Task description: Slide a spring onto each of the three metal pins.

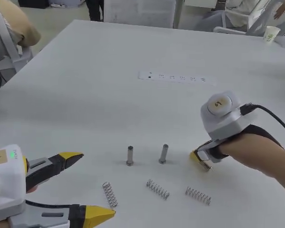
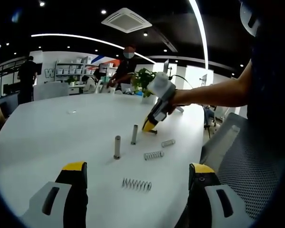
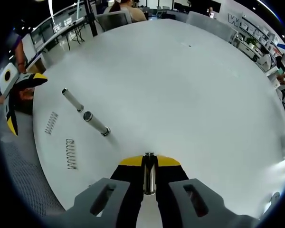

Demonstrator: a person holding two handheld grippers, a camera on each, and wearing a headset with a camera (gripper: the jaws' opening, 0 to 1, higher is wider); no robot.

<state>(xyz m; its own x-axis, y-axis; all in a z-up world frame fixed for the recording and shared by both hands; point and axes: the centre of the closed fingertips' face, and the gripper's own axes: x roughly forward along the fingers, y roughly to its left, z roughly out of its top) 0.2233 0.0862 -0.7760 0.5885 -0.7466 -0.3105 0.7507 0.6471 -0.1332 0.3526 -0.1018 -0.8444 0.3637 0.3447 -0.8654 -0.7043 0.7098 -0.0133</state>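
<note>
Two metal pins stand upright on the white table, one to the left of the other. Three springs lie flat in front of them. My right gripper is low over the table just right of the pins, and the right gripper view shows it shut on a third metal pin. My left gripper is open at the near left with nothing between its yellow tips. In the left gripper view the nearest spring lies just ahead of the open jaws.
A white power strip lies farther back on the table. Chairs and a paper cup stand beyond the far edge. People stand in the room behind.
</note>
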